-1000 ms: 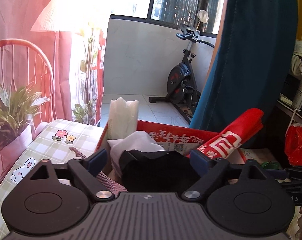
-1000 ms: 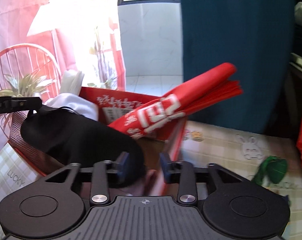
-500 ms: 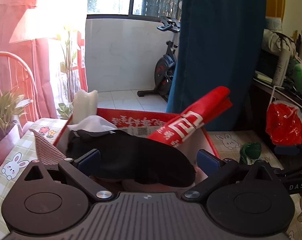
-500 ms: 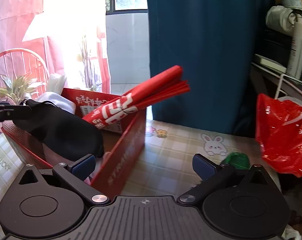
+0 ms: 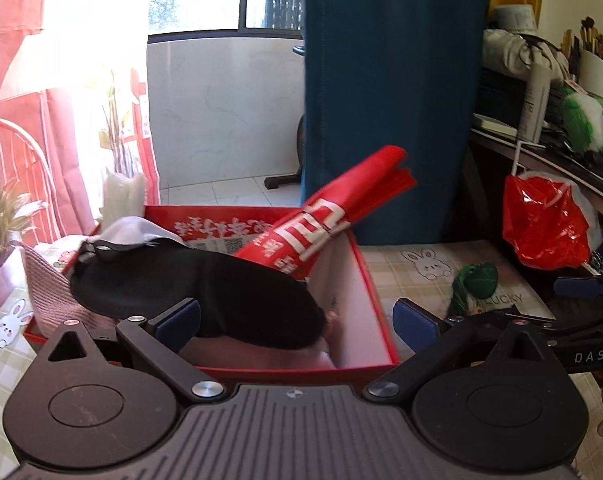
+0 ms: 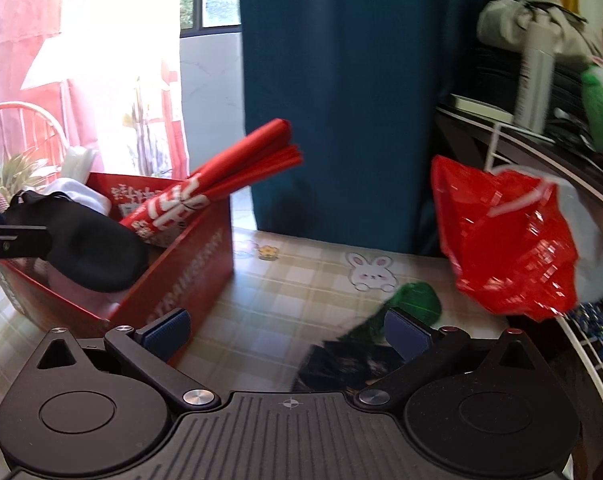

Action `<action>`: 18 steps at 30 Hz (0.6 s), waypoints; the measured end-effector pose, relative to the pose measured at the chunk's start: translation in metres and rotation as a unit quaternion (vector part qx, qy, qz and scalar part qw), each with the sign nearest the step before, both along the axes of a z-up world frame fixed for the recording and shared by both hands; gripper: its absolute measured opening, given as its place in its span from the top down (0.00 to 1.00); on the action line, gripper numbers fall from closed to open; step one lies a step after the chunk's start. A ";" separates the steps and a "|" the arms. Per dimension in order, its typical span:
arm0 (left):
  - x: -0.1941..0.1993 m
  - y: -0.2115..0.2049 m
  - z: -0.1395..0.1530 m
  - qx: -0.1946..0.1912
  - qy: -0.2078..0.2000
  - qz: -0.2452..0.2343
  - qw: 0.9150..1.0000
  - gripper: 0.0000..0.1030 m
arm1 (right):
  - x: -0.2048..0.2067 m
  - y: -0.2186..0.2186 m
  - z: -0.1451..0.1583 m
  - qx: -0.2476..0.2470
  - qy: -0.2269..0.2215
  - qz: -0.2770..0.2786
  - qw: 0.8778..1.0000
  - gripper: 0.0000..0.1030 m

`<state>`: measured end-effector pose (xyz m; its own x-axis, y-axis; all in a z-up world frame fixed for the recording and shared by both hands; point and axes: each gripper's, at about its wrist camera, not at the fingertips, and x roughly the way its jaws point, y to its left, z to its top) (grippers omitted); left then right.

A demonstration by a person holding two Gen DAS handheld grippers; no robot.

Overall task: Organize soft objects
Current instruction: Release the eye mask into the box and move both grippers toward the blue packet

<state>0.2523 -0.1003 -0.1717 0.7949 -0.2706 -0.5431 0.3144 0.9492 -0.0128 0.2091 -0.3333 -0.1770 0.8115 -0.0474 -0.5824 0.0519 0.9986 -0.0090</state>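
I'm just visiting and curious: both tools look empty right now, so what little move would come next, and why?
Probably the right tool, open and empty, eases forward and right to the green soft thing on the tablecloth. It lies outside the red box, where the black eye mask already rests.

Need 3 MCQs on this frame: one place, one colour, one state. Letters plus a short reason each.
1. Where does the black sleep mask lie?
A. in the red box
B. on the tablecloth
C. on the shelf

2. What colour is the small bundle on the tablecloth right of the box?
A. yellow
B. green
C. white

3. How do the right gripper jaws stand?
A. shut on the mask
B. shut on the bundle
C. open, holding nothing

Key: 1 A, the mask drapes over the box contents; 2 B, the bundle is dark green beside the rabbit print; 3 C, the blue pads are wide apart with bare tablecloth between.
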 end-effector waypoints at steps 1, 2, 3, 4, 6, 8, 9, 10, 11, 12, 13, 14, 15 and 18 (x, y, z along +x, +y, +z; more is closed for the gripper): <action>-0.002 -0.003 -0.001 0.000 -0.001 -0.001 1.000 0.00 | -0.003 -0.004 -0.001 0.001 0.000 -0.002 1.000 0.00; -0.003 -0.007 -0.002 0.001 -0.002 -0.003 1.000 0.00 | -0.006 -0.008 -0.003 0.001 0.001 -0.003 1.000 0.00; -0.005 -0.010 -0.002 0.001 -0.003 -0.004 1.000 0.00 | -0.009 -0.012 -0.004 0.000 0.001 -0.004 1.000 0.00; -0.006 -0.014 -0.003 0.002 -0.005 -0.006 1.000 0.00 | -0.012 -0.015 -0.005 -0.002 0.001 -0.005 1.000 0.00; -0.009 -0.021 -0.004 0.002 -0.006 -0.008 1.000 0.00 | -0.017 -0.022 -0.008 -0.004 0.001 -0.006 1.000 0.00; -0.012 -0.027 -0.007 0.002 -0.003 -0.011 1.000 0.00 | -0.022 -0.030 -0.012 -0.005 0.003 -0.006 1.000 0.00; -0.013 -0.029 -0.008 0.002 -0.002 -0.012 1.000 0.00 | -0.024 -0.033 -0.013 -0.006 0.004 -0.006 1.000 0.00; -0.015 -0.032 -0.009 0.001 -0.001 -0.015 1.000 0.00 | -0.027 -0.035 -0.015 -0.006 0.004 -0.006 1.000 0.00; -0.016 -0.034 -0.011 0.002 0.000 -0.016 1.000 0.00 | -0.029 -0.038 -0.017 -0.006 0.005 -0.006 1.000 0.00; -0.017 -0.037 -0.013 0.003 0.002 -0.017 1.000 0.00 | -0.031 -0.041 -0.020 -0.006 0.006 -0.007 1.000 0.00; -0.017 -0.040 -0.014 0.004 0.005 -0.020 1.000 0.00 | -0.033 -0.044 -0.022 -0.007 0.008 -0.008 1.000 0.00; -0.018 -0.043 -0.016 0.004 0.007 -0.023 1.000 0.00 | -0.036 -0.047 -0.025 -0.007 0.008 -0.009 1.000 0.00; -0.019 -0.046 -0.018 0.005 0.009 -0.025 1.000 0.00 | -0.038 -0.050 -0.027 -0.008 0.008 -0.010 1.000 0.00; -0.022 -0.055 -0.022 0.007 0.012 -0.036 0.999 0.00 | -0.044 -0.059 -0.036 -0.009 0.012 -0.014 1.000 0.00</action>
<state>0.2305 -0.1555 -0.1937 0.7600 -0.3186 -0.5664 0.3810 0.9245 -0.0088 0.1655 -0.3926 -0.2127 0.7958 -0.0806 -0.6002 0.0797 0.9964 -0.0281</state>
